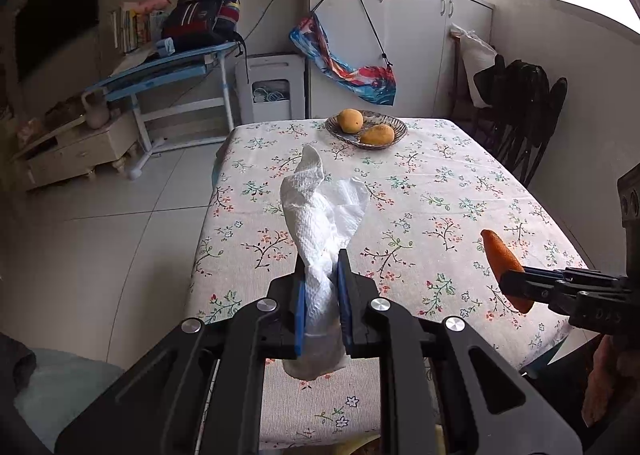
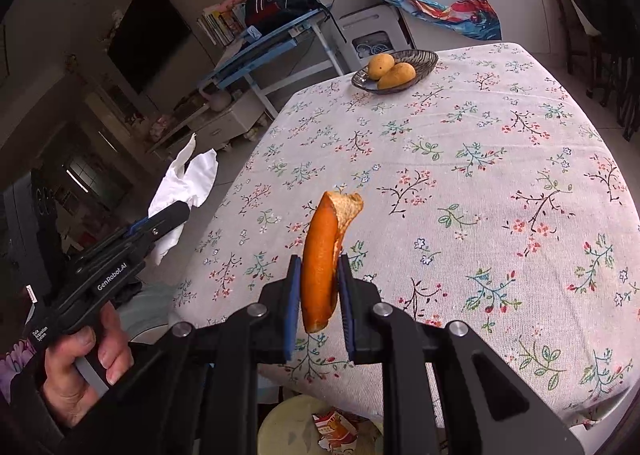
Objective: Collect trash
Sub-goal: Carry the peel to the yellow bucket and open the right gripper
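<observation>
Trash item 1: crumpled white paper towel (image 1: 320, 223), pinched betw. the blue pads of the left gripper (image 1: 321, 295). Jaws narrow, clamped on the towel's lower part; upper end sticks up and fans out past the fingertips, lower end bulges out behind the pads. Held in the air above the near-left part of the table. In right wrist view the same towel (image 2: 182, 183) hangs off the table's left edge, over floor, w/ left gripper (image 2: 176, 213) seen side-on.

Trash item 2: orange peel (image 2: 322, 255), curved strip, orange skin outward, pale pith showing at top end. Held roughly upright betw. pads of the right gripper (image 2: 319, 295); jaws narrow, closed on it. It hangs over the near edge of the table. From left wrist view the peel (image 1: 500, 255) and right gripper (image 1: 516, 281) come in from the right, above the cloth.

Table (image 2: 500, 159): floral cloth. Far end: dark dish (image 1: 396, 132) w/ two yellow-orange fruits (image 1: 350, 120). Below near edge, partly hidden: pale round container (image 2: 280, 427) w/ a printed wrapper inside.
</observation>
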Demonstrator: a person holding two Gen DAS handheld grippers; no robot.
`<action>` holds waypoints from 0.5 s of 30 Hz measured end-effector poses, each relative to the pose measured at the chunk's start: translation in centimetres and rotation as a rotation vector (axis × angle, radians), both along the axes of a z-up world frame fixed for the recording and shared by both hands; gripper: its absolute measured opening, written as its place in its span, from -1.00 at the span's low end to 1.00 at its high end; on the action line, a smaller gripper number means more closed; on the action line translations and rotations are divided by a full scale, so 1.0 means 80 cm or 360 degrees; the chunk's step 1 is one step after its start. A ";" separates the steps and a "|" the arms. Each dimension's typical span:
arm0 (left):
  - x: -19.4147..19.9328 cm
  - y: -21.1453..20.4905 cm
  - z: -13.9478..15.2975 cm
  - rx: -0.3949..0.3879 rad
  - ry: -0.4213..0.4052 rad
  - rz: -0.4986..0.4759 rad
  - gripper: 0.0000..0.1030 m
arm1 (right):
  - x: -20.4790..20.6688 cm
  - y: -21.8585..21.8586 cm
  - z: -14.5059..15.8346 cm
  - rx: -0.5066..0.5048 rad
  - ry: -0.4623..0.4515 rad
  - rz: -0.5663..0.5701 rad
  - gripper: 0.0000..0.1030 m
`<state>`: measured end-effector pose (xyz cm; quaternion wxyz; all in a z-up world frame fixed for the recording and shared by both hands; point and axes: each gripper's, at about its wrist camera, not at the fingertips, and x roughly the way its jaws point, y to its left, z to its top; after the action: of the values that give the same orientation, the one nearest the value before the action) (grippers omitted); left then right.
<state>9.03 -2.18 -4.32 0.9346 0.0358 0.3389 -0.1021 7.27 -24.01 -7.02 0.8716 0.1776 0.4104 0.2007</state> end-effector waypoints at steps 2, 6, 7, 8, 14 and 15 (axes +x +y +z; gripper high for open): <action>-0.003 0.002 0.000 -0.0005 0.0002 0.0003 -0.73 | -0.007 0.002 -0.001 0.0005 0.0003 0.0012 -0.63; -0.007 0.003 -0.001 -0.0005 0.0004 0.0005 -0.73 | -0.021 0.010 -0.002 0.0005 0.0014 0.0053 -0.63; -0.007 0.003 -0.001 -0.0006 0.0004 0.0006 -0.73 | -0.025 0.012 -0.003 0.0003 0.0018 0.0069 -0.63; -0.007 0.003 -0.001 -0.0007 0.0005 0.0005 -0.73 | -0.029 0.015 -0.003 -0.0003 0.0020 0.0085 -0.63; -0.009 0.003 -0.002 -0.0006 0.0003 0.0006 -0.73 | -0.057 0.039 -0.012 -0.0041 0.0073 0.0211 -0.63; -0.009 0.004 -0.002 -0.0006 0.0001 0.0006 -0.73 | -0.062 0.042 -0.013 -0.0045 0.0085 0.0233 -0.63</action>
<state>8.27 -1.90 -4.45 0.9347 0.0334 0.3392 -0.1010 2.30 -20.63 -8.09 0.8458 0.1401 0.4481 0.2532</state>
